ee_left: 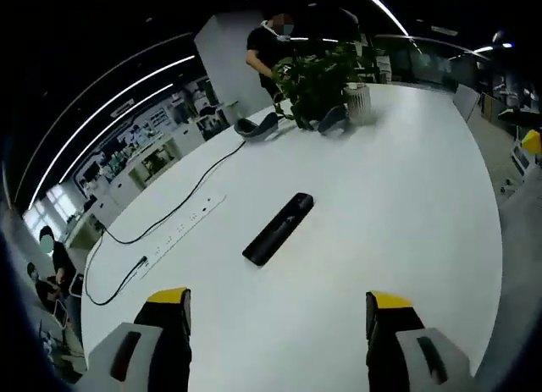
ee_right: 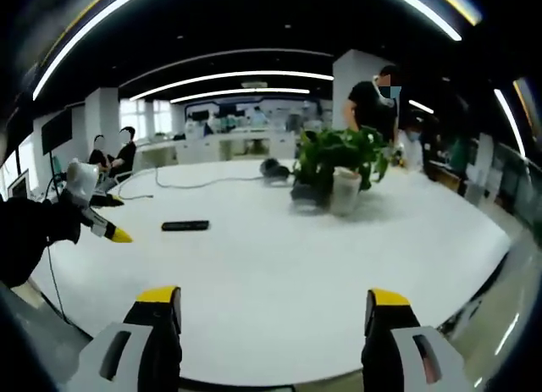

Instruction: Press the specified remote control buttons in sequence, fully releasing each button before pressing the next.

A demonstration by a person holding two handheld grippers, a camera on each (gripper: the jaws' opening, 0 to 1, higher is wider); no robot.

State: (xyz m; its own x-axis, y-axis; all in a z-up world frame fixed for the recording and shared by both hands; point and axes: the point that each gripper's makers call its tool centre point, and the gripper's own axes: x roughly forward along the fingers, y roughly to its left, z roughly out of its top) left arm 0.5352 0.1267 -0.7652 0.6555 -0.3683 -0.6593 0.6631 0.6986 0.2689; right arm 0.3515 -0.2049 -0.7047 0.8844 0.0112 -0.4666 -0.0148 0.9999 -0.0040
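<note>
In the left gripper view, the left hand-held gripper [ee_left: 278, 311] hovers above the white counter [ee_left: 406, 206] with its two yellow-tipped jaws spread wide and nothing between them. The black remote control [ee_left: 279, 229] lies flat on the counter just ahead of the jaws, set at a slant, and touched by neither of them. To its left a white power strip [ee_left: 188, 223] lies along the counter, with a black cable [ee_left: 169, 214] curving past it toward a dark grey object [ee_left: 257, 127] at the far side (too blurred to name). A potted plant [ee_left: 326, 80] in a white pot stands near the far edge, and a person in a black top [ee_left: 269, 55] stands behind it.

In the right gripper view, the right hand-held gripper [ee_right: 273, 311] is held back at the near edge of the counter [ee_right: 339, 256], jaws likewise wide apart and holding nothing. The remote control [ee_right: 185, 226] lies well ahead and to the left, small in this view. The left hand-held gripper [ee_right: 113, 232] comes in from the left edge, its yellow tip pointing toward the remote but apart from it. The potted plant [ee_right: 336, 173] stands mid-counter, and the person [ee_right: 371, 104] stands beyond it; another person [ee_right: 121, 157] sits at the far left.
</note>
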